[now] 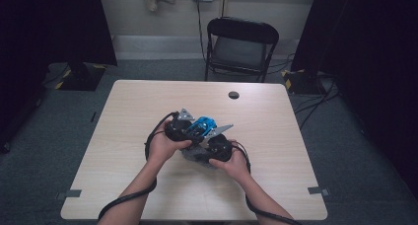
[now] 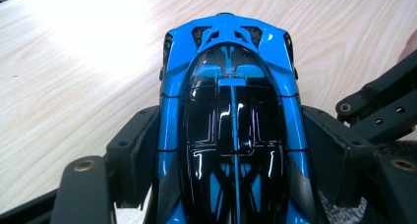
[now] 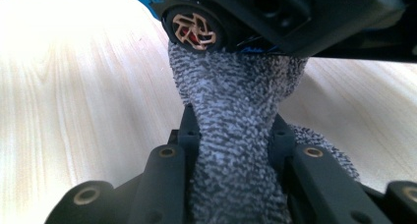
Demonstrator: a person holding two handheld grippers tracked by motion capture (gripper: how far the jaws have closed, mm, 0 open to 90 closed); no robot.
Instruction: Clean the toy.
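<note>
We see the left gripper (image 2: 231,150) clamped on a glossy blue-and-black toy car (image 2: 231,111) above the pale wood-grain table (image 1: 133,136). The right gripper (image 3: 235,135) pinches a fuzzy grey speckled cloth (image 3: 236,111) rising to the car's wheel.

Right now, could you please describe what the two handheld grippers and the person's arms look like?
Both the left gripper and the right gripper are black, each topped by a grey three-cornered plate and trailing a black cable. Up close, their black jaws carry brass-coloured rivets. The forearms are bare, with no sleeves in sight.
</note>
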